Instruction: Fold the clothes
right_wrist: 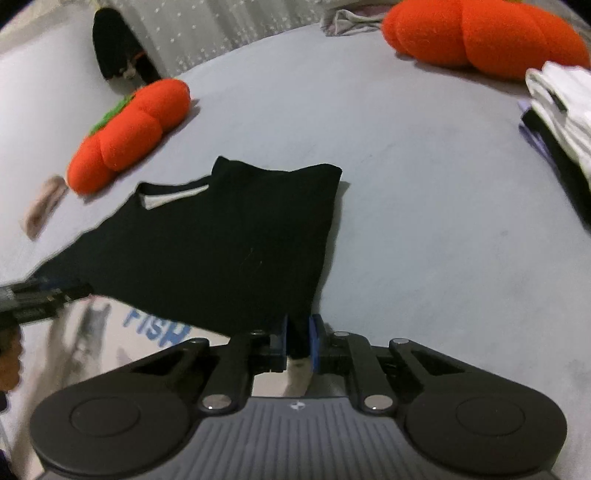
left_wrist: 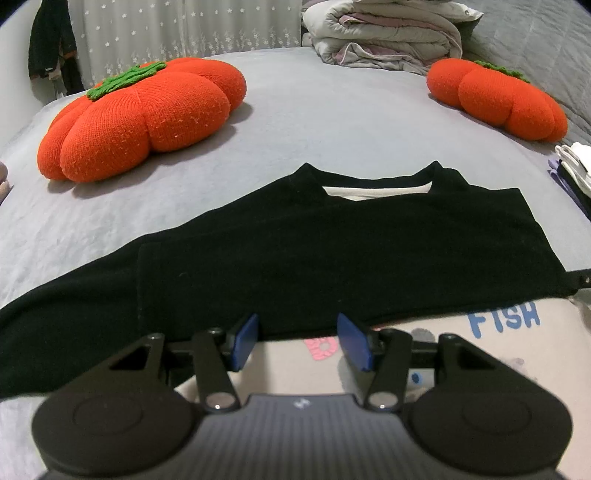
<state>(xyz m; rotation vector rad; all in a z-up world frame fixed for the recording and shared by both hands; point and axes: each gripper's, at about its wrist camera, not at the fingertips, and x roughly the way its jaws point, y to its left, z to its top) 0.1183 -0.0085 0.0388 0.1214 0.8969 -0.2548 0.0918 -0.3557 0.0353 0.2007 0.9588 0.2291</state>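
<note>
A black garment (left_wrist: pixel 332 251) lies flat on the grey bed sheet (left_wrist: pixel 332 122), neckline away from me, one sleeve stretched out to the left. Below its near edge shows a pale panel with blue "FISH" lettering (left_wrist: pixel 506 317). My left gripper (left_wrist: pixel 301 339) hovers at that near edge, open, its blue pads apart with nothing pinched. In the right wrist view the same garment (right_wrist: pixel 221 251) lies ahead. My right gripper (right_wrist: pixel 297 339) stands at its near right corner, the pads nearly together with a strip of black fabric between them.
Two orange pumpkin cushions (left_wrist: pixel 140 110) (left_wrist: pixel 498 99) lie at the far left and far right of the bed. Folded quilts (left_wrist: pixel 380 33) are piled at the back. A stack of folded clothes (right_wrist: pixel 561 118) sits at the right edge. Bare sheet lies right of the garment.
</note>
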